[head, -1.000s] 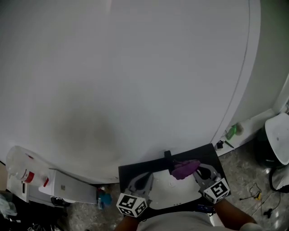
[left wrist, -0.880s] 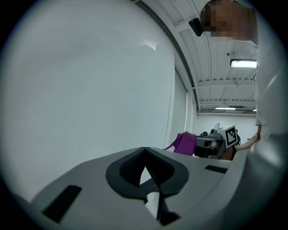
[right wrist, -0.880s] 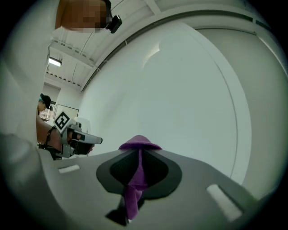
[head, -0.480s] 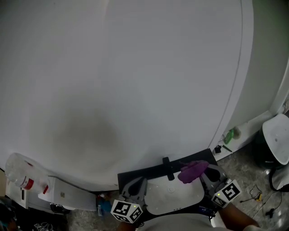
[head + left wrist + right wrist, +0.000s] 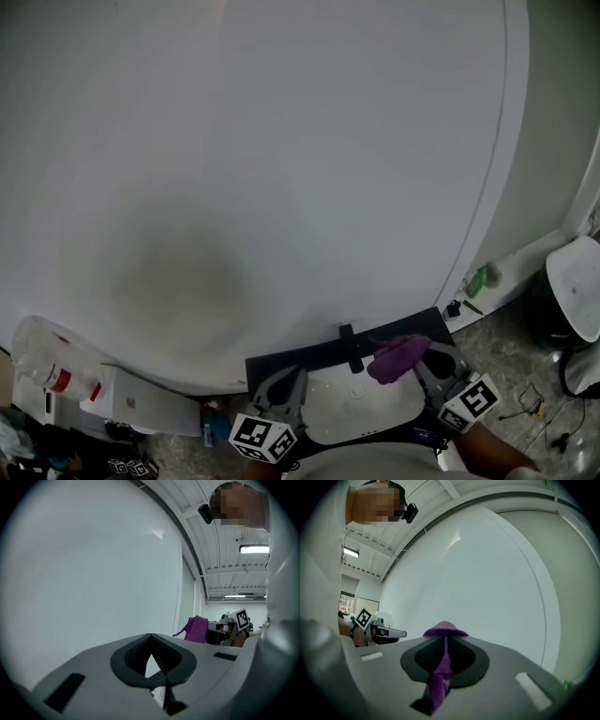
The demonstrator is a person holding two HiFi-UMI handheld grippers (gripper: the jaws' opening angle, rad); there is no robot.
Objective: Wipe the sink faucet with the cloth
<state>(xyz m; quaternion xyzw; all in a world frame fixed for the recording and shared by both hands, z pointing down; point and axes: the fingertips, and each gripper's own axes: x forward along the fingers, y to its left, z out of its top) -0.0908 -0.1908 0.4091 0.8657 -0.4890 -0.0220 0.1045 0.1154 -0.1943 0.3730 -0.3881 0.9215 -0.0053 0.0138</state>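
At the bottom of the head view a black faucet [image 5: 347, 339] stands at the back of a white sink [image 5: 361, 417] set in a black counter [image 5: 281, 354]. My right gripper [image 5: 420, 364] is shut on a purple cloth [image 5: 397, 357], just right of the faucet and apart from it. In the right gripper view the cloth [image 5: 443, 630] is pinched between the jaws and bunches over their tips. My left gripper [image 5: 281, 382] hovers over the sink's left side, its jaws together with nothing in them [image 5: 151, 637]. The left gripper view also catches the cloth [image 5: 198, 629].
A large white wall [image 5: 281, 159] fills most of the head view. A white appliance [image 5: 127, 401] and a clear bottle with red marks [image 5: 42, 361] sit at lower left. A green item [image 5: 480, 277] and a white seat-like object [image 5: 574, 286] are at right.
The right gripper has carried the cloth a little to the right, off the faucet. The left gripper has dropped slightly. Almost nothing moved in the last half second.
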